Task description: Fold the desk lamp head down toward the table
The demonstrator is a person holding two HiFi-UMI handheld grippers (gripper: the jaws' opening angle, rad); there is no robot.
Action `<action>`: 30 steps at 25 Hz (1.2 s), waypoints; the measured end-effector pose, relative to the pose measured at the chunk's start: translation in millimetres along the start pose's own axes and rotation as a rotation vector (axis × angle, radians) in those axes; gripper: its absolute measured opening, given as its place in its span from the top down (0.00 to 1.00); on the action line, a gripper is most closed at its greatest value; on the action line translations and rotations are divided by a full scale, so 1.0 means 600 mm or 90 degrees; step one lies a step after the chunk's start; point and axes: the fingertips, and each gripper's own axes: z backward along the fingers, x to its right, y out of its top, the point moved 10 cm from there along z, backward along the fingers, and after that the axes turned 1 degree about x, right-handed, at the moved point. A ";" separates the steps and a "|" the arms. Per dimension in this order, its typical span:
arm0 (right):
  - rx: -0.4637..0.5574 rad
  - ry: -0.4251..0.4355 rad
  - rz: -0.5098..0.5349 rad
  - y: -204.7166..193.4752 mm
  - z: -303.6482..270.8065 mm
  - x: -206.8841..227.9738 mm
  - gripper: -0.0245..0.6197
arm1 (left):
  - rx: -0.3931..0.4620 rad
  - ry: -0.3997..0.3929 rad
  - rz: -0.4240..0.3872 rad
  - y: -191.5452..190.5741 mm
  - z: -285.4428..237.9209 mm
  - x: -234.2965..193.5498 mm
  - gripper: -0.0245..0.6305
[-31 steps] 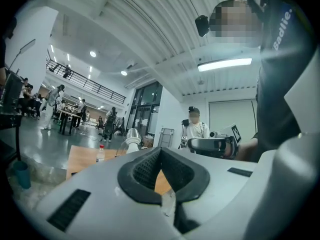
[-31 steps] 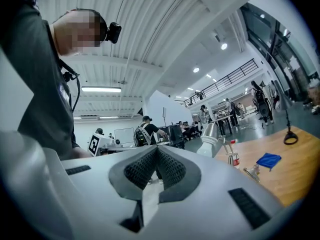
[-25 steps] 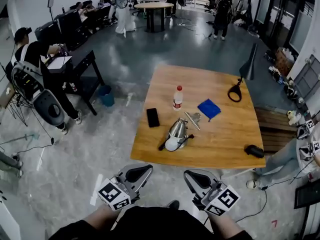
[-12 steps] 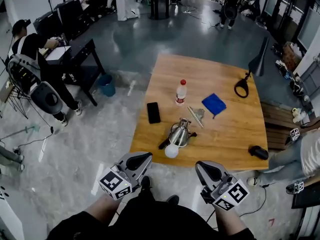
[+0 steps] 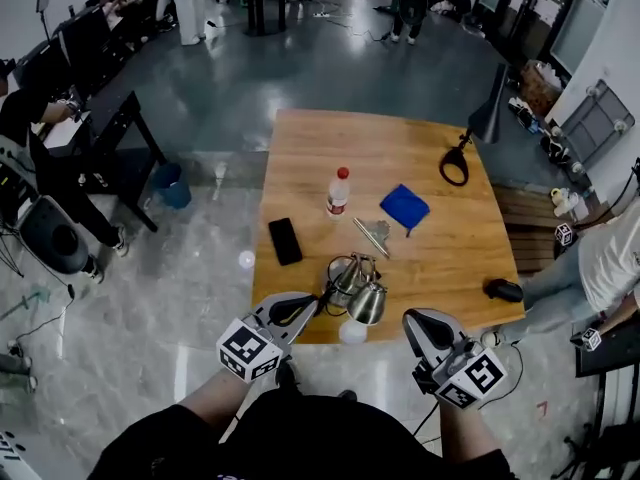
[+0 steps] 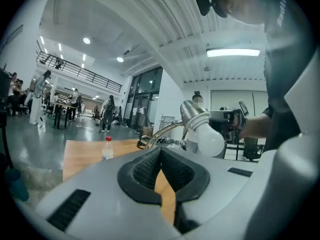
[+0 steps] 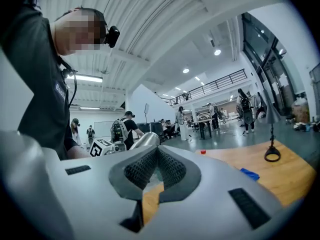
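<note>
The metal desk lamp [image 5: 352, 280] stands near the front edge of the wooden table [image 5: 440, 258]. Its silver head [image 5: 367, 305] and white bulb [image 5: 352, 331] hang over that edge. My left gripper [image 5: 310, 305] is shut and empty, its tip just left of the lamp head. In the left gripper view [image 6: 161, 151] the lamp head and bulb [image 6: 202, 134] loom close, above and to the right of the jaws. My right gripper [image 5: 417, 320] is also shut and empty, a little right of the lamp. From the right gripper view [image 7: 158, 151] the silver lamp head [image 7: 145, 140] shows just beyond the jaws.
On the table lie a black phone [image 5: 285, 240], a water bottle [image 5: 338, 192], a blue cloth [image 5: 404, 206], a small metal item [image 5: 372, 236], a dark object [image 5: 504, 290] and a black ring-based lamp [image 5: 455, 163]. A seated person [image 5: 600, 258] is at the right.
The whole view has come closer to the table. Both grippers moved forward from over the floor to the table's front edge, on either side of the lamp head, and stayed shut.
</note>
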 end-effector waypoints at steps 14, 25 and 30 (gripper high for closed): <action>-0.094 0.030 0.104 -0.001 -0.057 0.088 0.95 | -0.131 -0.064 -0.049 -0.082 -0.157 -0.079 0.87; -0.237 0.197 0.402 -0.029 -0.165 0.127 0.80 | -0.183 -0.091 -0.110 -0.102 -0.274 -0.107 0.68; -0.247 0.275 0.526 -0.026 -0.196 0.103 0.80 | -0.195 -0.126 -0.138 -0.097 -0.296 -0.105 0.68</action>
